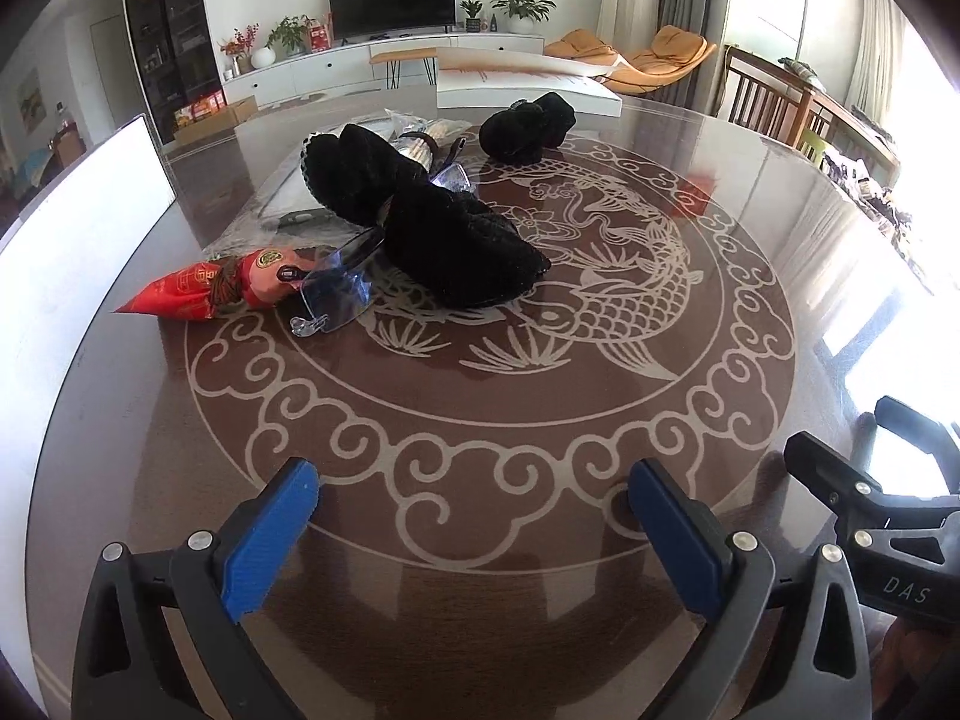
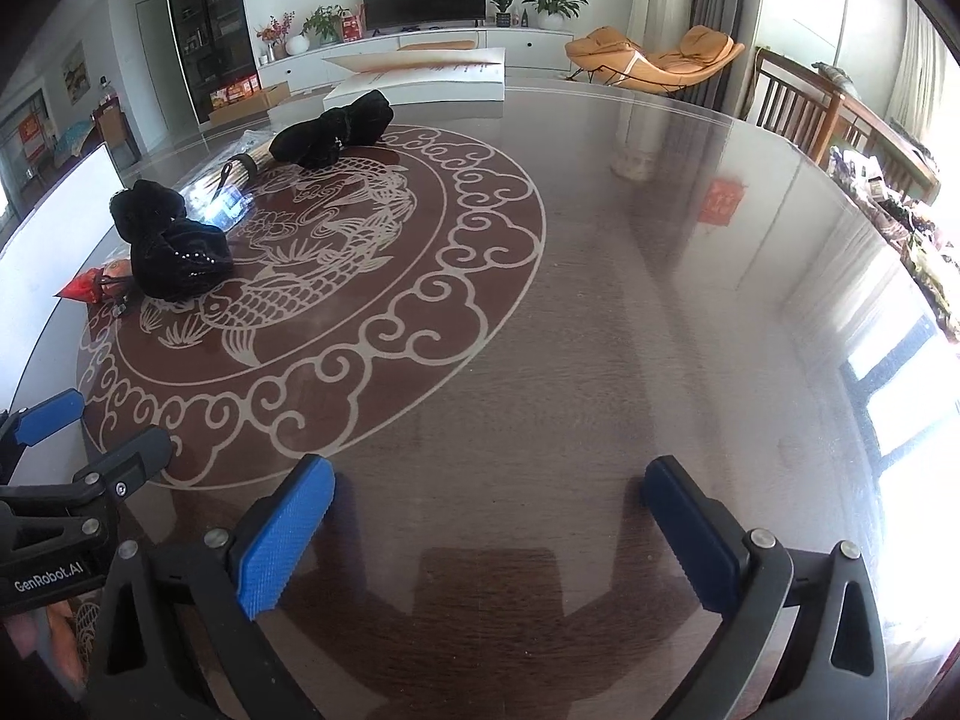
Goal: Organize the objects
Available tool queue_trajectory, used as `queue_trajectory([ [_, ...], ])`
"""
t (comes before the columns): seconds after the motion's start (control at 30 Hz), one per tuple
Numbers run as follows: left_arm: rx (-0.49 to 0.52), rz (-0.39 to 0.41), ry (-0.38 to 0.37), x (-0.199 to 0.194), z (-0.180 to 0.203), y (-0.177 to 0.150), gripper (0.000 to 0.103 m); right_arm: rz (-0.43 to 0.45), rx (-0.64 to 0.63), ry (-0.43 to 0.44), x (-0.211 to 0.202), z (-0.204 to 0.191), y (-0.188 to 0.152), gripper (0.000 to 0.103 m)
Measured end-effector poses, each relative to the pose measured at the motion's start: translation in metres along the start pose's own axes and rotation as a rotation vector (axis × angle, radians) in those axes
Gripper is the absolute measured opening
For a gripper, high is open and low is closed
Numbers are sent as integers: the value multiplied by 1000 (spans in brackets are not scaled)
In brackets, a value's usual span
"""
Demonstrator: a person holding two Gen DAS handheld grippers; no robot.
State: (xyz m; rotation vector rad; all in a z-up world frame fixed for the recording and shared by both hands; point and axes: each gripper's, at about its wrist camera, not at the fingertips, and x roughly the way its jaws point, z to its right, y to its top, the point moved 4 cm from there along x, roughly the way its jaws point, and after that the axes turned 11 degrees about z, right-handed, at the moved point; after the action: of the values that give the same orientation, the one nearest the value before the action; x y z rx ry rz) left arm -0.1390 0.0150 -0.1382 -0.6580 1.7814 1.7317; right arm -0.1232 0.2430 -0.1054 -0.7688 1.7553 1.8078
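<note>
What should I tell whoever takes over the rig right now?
Left tool: open, empty, hovering over the near edge of the table.
Right tool: open, empty, beside it over bare tabletop.
Things: two black fabric bundles piled mid-table, one overlapping clear safety glasses; red snack packet touching the glasses; a third black bundle apart at the far side; plastic-wrapped items behind the pile.
Done: nothing visibly sorted.
Left: everything; the glasses are probably the easiest first pick.
</note>
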Motion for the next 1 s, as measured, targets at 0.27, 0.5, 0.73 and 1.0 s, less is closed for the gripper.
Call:
queue_trajectory([
  [0.27, -1, 1, -4, 4, 1, 4, 103, 1, 2, -2, 1, -1, 0, 103],
  [0.5, -1, 1, -4, 4, 1, 4, 103, 1, 1, -2, 1, -1, 0, 103],
  [0.73, 0, 1, -4, 4, 1, 4, 103, 1, 1, -3, 1, -1, 0, 103],
  [1.0, 0, 1, -4, 4, 1, 4, 103, 1, 2, -2, 1, -1, 0, 103],
])
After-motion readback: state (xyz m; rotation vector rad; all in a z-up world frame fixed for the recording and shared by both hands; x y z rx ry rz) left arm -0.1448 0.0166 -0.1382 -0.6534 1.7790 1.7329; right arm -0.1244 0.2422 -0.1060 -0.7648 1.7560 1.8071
